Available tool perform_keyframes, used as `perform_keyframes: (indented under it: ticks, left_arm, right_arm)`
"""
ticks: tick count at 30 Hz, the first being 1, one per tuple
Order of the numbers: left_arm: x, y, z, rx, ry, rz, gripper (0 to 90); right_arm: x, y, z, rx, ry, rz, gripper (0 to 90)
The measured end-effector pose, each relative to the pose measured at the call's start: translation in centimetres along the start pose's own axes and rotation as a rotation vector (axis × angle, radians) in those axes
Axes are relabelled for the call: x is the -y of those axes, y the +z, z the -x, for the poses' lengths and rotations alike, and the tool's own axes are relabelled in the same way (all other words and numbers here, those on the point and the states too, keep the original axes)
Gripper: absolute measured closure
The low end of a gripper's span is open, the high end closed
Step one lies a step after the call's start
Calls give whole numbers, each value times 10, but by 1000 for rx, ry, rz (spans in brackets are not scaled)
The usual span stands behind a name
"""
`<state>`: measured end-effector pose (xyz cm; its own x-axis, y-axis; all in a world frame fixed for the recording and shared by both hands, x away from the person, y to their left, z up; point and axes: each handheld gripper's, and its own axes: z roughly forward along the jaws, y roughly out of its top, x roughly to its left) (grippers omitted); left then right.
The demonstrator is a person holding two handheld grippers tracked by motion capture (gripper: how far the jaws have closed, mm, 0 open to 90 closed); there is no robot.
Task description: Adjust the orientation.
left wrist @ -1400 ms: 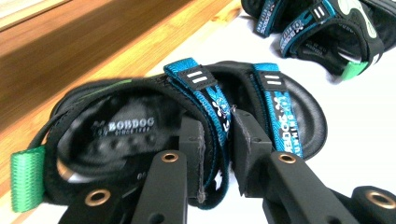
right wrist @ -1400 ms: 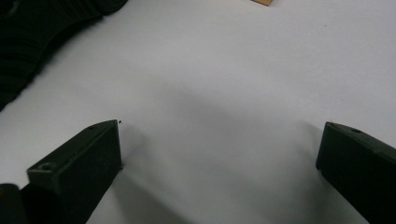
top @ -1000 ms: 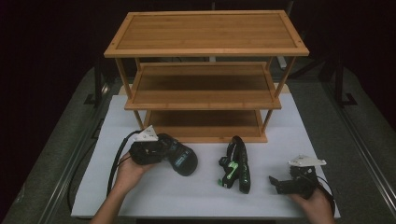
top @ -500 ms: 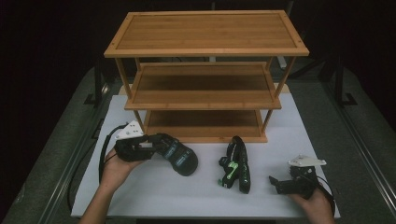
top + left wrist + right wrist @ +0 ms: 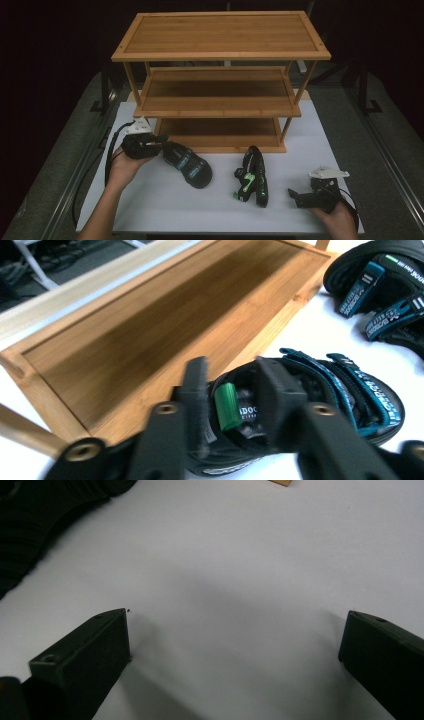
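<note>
Left gripper view puts the sandal (image 5: 320,405) on the white surface (image 5: 310,335), just in front of the rack's bottom shelf (image 5: 150,325). My left tool (image 5: 232,390) has just been closing and clamps its heel rim. I want that grip firm before lifting, toe leading toward the shelf. Right tool (image 5: 235,645) rests released.
</note>
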<state>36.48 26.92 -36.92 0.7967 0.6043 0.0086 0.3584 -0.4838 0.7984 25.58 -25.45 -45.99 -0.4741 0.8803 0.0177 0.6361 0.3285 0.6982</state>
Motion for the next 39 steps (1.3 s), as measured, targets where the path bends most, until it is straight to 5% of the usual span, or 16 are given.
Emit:
perform_keyframes:
  ticks: [4,13,24,33,39]
  left_arm:
    - [-1,1,-2,5,-6,-1,870]
    - [-2,-13,4,8,-21,-35,879]
    - [25,-50,36,70,-51,-47,881]
    - [45,-57,59,84,-53,-53,879]
    - [43,-67,55,77,-56,6,731]
  right_arm:
    - [0,0,0,0,1,0,0]
    - [0,0,0,0,0,0,0]
    - [0,0,0,0,-1,-1,0]
    - [0,0,0,1,0,-1,0]
    - [0,0,0,1,0,-1,0]
